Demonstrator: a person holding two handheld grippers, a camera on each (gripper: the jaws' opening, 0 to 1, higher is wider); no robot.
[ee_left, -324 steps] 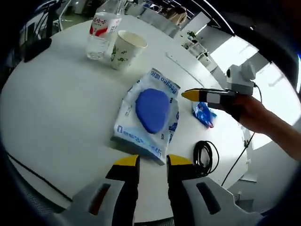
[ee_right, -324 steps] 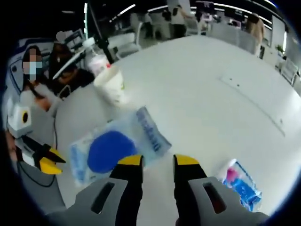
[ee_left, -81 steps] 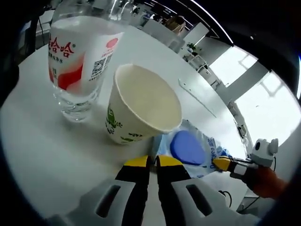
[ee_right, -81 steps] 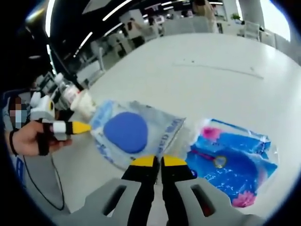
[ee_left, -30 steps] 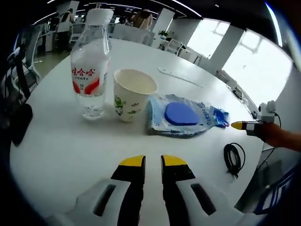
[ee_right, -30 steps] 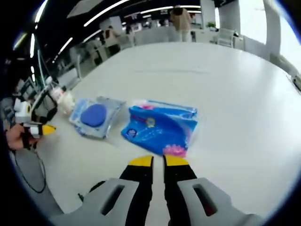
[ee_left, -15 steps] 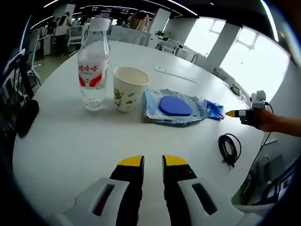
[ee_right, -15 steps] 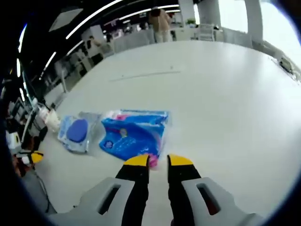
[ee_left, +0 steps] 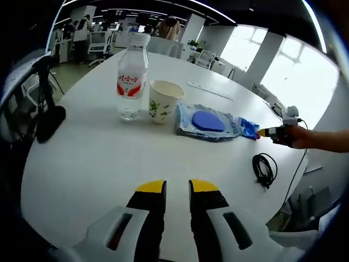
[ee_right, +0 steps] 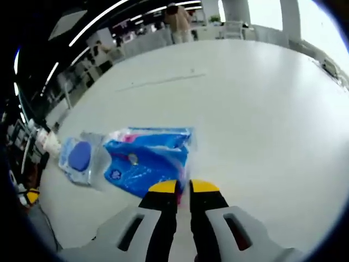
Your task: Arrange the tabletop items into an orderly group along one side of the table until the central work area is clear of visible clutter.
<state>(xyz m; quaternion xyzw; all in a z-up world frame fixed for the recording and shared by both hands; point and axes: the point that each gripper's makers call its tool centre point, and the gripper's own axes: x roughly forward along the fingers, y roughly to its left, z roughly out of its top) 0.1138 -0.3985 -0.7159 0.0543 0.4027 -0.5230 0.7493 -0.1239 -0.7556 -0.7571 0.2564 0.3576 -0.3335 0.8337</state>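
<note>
1. the left claw is hovering low over the near edge of the round white worktop, its yellow-tipped jaws standing slightly apart and gripping nothing.
2. across the worktop from it, a row is lining up: a clear water bottle with a red label is standing upright, and a paper cup is sitting just beside it, open end up.
3. next along, a clear wipes pack with a blue oval lid is lying flat beside the cup, and a blue patterned packet is poking out at its far end.
4. the right claw is reaching in from the right of the left gripper view, held in a hand, its yellow tip at that packet's end.
5. in the right gripper view, the right claw's jaws are pinched nearly together on the near edge of the blue packet, which is lying against the wipes pack.
6. a coiled black cable is lying well apart from the row, near the worktop's edge.
</note>
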